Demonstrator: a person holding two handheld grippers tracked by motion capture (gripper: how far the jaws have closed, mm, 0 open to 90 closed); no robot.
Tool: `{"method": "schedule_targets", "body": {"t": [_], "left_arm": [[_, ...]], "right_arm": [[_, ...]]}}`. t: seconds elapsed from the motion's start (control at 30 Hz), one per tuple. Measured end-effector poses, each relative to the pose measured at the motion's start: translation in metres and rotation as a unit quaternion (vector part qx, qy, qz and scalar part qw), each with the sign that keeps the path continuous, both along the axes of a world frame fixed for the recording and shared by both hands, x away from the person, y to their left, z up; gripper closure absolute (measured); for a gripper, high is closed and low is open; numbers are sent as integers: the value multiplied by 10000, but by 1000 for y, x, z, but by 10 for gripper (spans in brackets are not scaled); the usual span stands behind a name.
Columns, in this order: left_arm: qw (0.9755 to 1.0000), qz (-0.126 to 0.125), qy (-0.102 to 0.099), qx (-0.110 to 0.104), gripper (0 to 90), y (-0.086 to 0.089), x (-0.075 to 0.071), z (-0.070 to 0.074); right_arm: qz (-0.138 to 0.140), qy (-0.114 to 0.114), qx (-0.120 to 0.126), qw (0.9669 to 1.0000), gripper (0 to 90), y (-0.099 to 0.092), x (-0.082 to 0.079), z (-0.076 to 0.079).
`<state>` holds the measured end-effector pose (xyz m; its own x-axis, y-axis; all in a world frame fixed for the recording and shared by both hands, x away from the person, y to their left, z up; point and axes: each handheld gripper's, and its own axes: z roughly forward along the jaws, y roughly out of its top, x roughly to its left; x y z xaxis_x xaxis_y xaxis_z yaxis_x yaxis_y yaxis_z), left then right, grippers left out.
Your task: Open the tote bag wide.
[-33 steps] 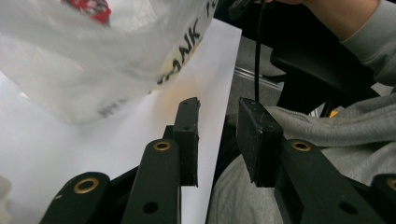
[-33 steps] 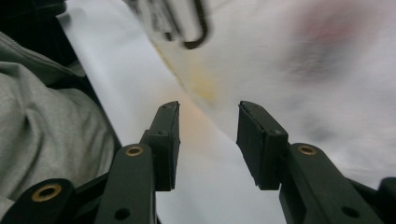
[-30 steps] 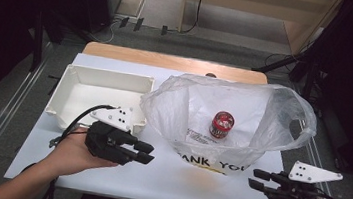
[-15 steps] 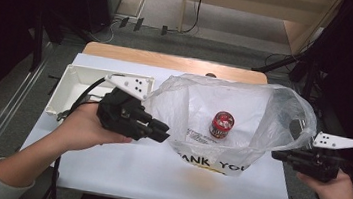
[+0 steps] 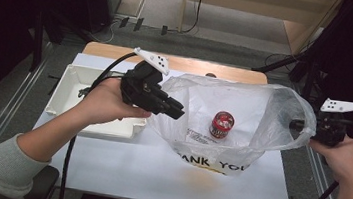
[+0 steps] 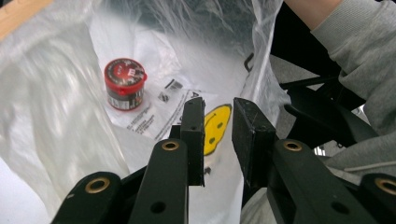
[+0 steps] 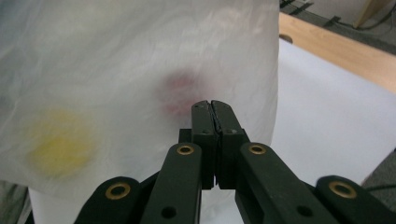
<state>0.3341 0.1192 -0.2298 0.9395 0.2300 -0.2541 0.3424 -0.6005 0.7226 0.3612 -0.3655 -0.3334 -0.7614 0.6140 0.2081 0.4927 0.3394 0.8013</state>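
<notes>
A clear plastic bag (image 5: 245,100) printed with yellow "THANK YOU" lettering lies open on the white table (image 5: 155,177). A small jar with a red lid (image 5: 222,125) stands inside it. My left gripper (image 5: 178,111) hovers at the bag's left rim. In the left gripper view its jaws (image 6: 218,105) stand a narrow gap apart, having closed a little, and press on nothing. Past them I see the jar (image 6: 123,84) and a yellow smiley print. My right gripper (image 5: 296,126) has just closed at the bag's right rim. In the right gripper view (image 7: 212,103) the jaws meet against the film (image 7: 116,70).
A white rectangular tray (image 5: 72,92) sits at the table's left, under my left forearm. A wooden strip (image 5: 193,63) runs along the table's far edge. Black cables trail from both grippers. Dark floor and furniture surround the table.
Both hands rose and moved away from the table's front edge. The left gripper came to the bag's left rim. The right gripper reached the right rim and its jaws closed.
</notes>
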Motion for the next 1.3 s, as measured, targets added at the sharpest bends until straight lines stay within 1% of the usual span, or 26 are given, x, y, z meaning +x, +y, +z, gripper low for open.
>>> {"method": "schedule_targets", "body": {"t": [0.03,0.1,0.2,0.3,0.4,0.43,0.53,0.57,0.6,0.67,0.7,0.73,0.77,0.8,0.83,0.9,0.93,0.97,1.0,1.03,1.1,1.13,1.2,1.23,1.27,1.3], "left_arm": [[10000,-6,-26,-5,747,-2,1,1],[10000,-14,-94,-7,742,-6,6,4],[9998,30,-171,-23,746,-9,8,6],[9996,52,-269,-53,758,-14,13,8],[9995,105,-310,-4,763,-18,19,9],[9992,136,-361,38,763,-21,22,10],[9992,148,-382,38,763,-24,25,10],[9990,156,-405,54,763,-25,26,10],[9990,155,-421,68,763,-26,27,10],[9987,197,-452,89,763,-28,28,10],[9987,174,-459,97,763,-29,29,10],[9987,188,-461,91,763,-29,29,10],[9987,202,-464,97,762,-30,29,10],[9987,203,-455,92,762,-31,30,10],[9986,200,-468,107,762,-31,31,10],[9987,222,-454,92,763,-32,31,10],[9986,225,-469,91,763,-33,32,11],[9986,225,-476,92,763,-34,32,11],[9986,225,-476,92,762,-34,32,11],[9985,237,-474,99,762,-34,33,12],[9984,225,-491,132,762,-35,34,12],[9984,230,-496,130,763,-35,34,12],[9984,242,-495,143,762,-36,35,12],[9982,271,-506,151,763,-37,36,11],[9982,275,-500,161,763,-37,37,11],[9982,275,-519,158,762,-37,38,10]], "right_arm": [[0,0,0,10000,900,0,0,0],[-2,-82,-79,9999,900,3,11,6],[-69,-61,-150,9998,899,3,18,11],[-161,-85,-98,9998,900,0,26,22],[-212,-193,-1,9996,899,-3,30,37],[-240,-280,37,9993,899,-3,32,49],[-252,-402,75,9988,899,-2,33,67],[-256,-410,81,9988,899,-1,33,73],[-256,-410,81,9988,899,-1,33,73],[-248,-443,52,9987,900,2,32,86],[-184,-560,70,9982,900,6,30,99],[-184,-560,70,9982,900,6,30,99],[-38,-694,204,9974,899,14,27,113],[22,-725,206,9972,899,19,25,119],[22,-725,206,9972,899,19,25,119],[162,-767,85,9969,899,31,23,128],[247,-784,55,9966,898,37,22,132],[414,-801,37,9959,898,48,21,137],[414,-801,37,9959,898,48,21,137],[488,-844,24,9952,898,53,21,139],[616,-858,20,9944,896,62,21,143],[678,-814,48,9944,896,66,21,145],[812,-852,50,9930,896,74,21,147],[961,-845,-15,9918,896,83,20,147],[961,-845,-15,9918,896,83,20,147],[1059,-829,-95,9909,896,89,20,145]]}}
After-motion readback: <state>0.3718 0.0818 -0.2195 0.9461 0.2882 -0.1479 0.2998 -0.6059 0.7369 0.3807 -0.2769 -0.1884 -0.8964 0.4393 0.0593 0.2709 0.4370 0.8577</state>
